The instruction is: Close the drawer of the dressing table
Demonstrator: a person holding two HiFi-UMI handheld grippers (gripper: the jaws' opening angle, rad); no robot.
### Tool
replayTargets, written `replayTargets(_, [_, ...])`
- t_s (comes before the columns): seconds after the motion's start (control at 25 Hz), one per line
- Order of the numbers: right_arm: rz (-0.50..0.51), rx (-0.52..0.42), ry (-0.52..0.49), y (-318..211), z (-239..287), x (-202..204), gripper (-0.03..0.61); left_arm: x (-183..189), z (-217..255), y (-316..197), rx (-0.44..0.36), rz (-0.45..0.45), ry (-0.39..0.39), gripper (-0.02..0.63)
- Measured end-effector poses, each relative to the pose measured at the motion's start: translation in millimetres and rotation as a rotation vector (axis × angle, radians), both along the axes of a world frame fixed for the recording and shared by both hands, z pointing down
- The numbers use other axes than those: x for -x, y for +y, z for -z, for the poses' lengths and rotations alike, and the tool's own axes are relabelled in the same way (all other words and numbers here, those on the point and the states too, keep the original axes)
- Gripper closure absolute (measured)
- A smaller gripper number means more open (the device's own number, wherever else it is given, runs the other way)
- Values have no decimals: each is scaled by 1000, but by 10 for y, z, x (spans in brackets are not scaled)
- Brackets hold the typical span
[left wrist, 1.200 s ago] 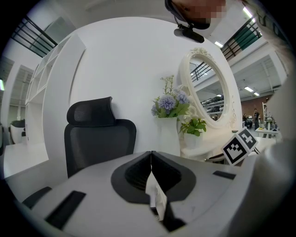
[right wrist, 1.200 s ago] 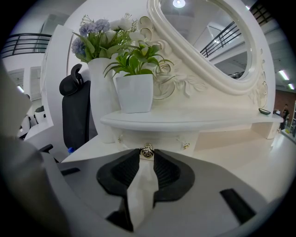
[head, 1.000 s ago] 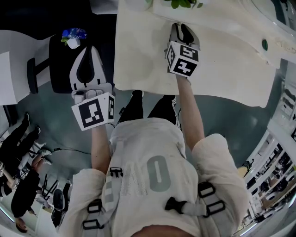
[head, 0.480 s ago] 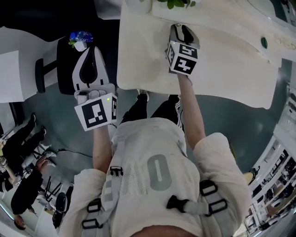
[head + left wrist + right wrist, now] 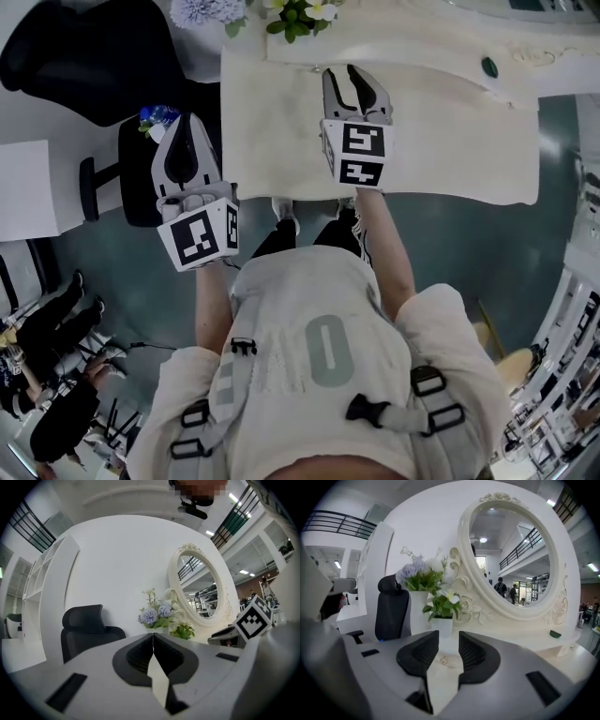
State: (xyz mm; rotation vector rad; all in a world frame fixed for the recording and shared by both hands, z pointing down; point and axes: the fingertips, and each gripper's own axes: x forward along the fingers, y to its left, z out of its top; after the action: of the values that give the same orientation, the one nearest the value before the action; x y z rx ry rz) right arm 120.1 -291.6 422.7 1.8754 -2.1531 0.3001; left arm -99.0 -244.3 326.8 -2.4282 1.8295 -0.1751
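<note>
The cream dressing table (image 5: 450, 131) fills the top of the head view; its front edge runs straight and no drawer juts out from under it as seen from above. My right gripper (image 5: 354, 80) hangs above the tabletop, its jaws opening with nothing between them. In the right gripper view the right gripper (image 5: 449, 644) frames bare tabletop with a small ornament (image 5: 443, 659). My left gripper (image 5: 185, 141) is left of the table, off its side edge, jaws shut and empty. In the left gripper view the left gripper (image 5: 153, 639) shows them meeting in one line.
An oval mirror (image 5: 513, 550), a flower vase (image 5: 419, 616) and a small potted plant (image 5: 443, 620) stand at the table's back. A black office chair (image 5: 84, 47) and a black stool (image 5: 131, 178) are left of the table. People (image 5: 47, 375) stand at lower left.
Both grippers have risen and moved forward. The right gripper's jaws have spread wider over the tabletop. The left gripper has stayed shut.
</note>
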Motion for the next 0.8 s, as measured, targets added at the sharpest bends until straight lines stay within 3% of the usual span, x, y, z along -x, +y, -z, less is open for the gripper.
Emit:
replayTargets(0.28, [-18,-110,-86,459,703,-387,497,-632,187,136,-50,-67,7,594])
replayTargets(0.44, [-27,-174,-59,694,942,-624,568,-1014,269,199,-77,-134,15,594])
replayTargets(0.64, [-15,-228,26,924,1127,-801,569,-1411,268,252,-74,-204,30,594])
replayTargets(0.8, [-18,-238,-10,1061,1144,-906,569,-1621,305,280,-79,-234,41,594])
